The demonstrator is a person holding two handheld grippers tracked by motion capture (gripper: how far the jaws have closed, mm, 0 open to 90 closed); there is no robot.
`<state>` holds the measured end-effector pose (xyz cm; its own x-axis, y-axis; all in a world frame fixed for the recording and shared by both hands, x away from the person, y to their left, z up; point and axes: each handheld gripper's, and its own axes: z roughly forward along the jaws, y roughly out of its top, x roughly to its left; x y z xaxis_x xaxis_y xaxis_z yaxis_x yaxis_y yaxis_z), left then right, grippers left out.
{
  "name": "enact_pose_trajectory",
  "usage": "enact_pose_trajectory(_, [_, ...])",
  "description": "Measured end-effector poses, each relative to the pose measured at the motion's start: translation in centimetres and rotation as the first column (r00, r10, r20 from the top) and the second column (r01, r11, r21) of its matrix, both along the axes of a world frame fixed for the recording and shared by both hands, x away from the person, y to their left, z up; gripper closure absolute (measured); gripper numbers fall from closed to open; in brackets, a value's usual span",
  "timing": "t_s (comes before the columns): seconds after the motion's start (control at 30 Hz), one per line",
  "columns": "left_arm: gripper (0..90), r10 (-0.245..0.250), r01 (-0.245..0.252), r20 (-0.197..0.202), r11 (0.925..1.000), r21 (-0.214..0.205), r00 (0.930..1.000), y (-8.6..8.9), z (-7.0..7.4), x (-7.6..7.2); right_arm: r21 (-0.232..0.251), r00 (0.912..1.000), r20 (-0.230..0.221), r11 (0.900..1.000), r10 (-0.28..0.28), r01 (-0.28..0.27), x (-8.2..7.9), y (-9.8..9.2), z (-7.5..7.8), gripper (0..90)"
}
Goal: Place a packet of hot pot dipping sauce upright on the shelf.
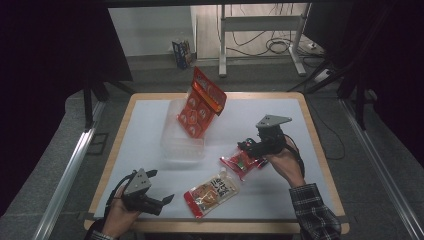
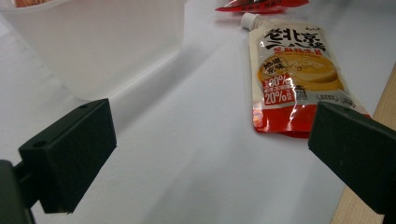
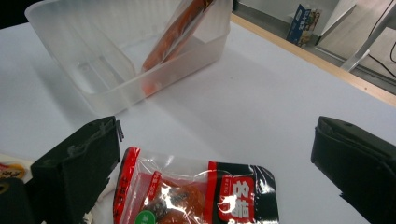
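A small red snack packet lies right of the table's centre, with my right gripper just above its far edge. In the right gripper view the packet sits low between the wide-apart jaws of that open gripper, apart from both. A cream and red spouted pouch lies near the front edge. My left gripper rests open to the pouch's left. In the left gripper view this gripper holds nothing, and the pouch lies ahead to the right.
A clear plastic container stands mid-table with a tall orange-red bag leaning in it, also seen in the right gripper view, container and bag. The table's wooden edge runs close to the pouch. A blue box stands on the floor beyond.
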<state>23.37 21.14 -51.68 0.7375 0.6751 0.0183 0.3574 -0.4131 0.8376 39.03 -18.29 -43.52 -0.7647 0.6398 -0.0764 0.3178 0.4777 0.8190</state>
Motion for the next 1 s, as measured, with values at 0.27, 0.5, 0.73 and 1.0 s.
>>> enact_pose_trajectory(0.27, [1.1,-0.011,0.011,-0.004,0.9999,-0.001,0.9999,-0.5,0.1,0.0,0.019,0.9985,-0.048,0.9995,-0.025,0.026,-0.7,-1.0,-0.8,0.4])
enact_pose_trajectory(0.5, [1.0,-0.008,0.008,0.007,1.0,0.004,0.9999,-1.2,0.4,0.1,0.045,0.9967,-0.053,0.9969,-0.062,0.064,-1.3,-2.0,-0.9,0.5])
enact_pose_trajectory(0.73, [0.9,-0.026,0.026,0.004,0.999,-0.036,0.9997,-2.6,0.8,1.2,0.019,0.9964,-0.049,0.9973,-0.07,0.071,-1.8,-2.6,-1.6,0.2])
enact_pose_trajectory(1.0, [8.2,-0.069,0.068,-0.011,0.9941,-0.084,0.9975,-4.9,1.3,3.0,0.023,0.9966,-0.052,0.9976,-0.064,0.065,-2.3,-3.4,-2.7,0.2])
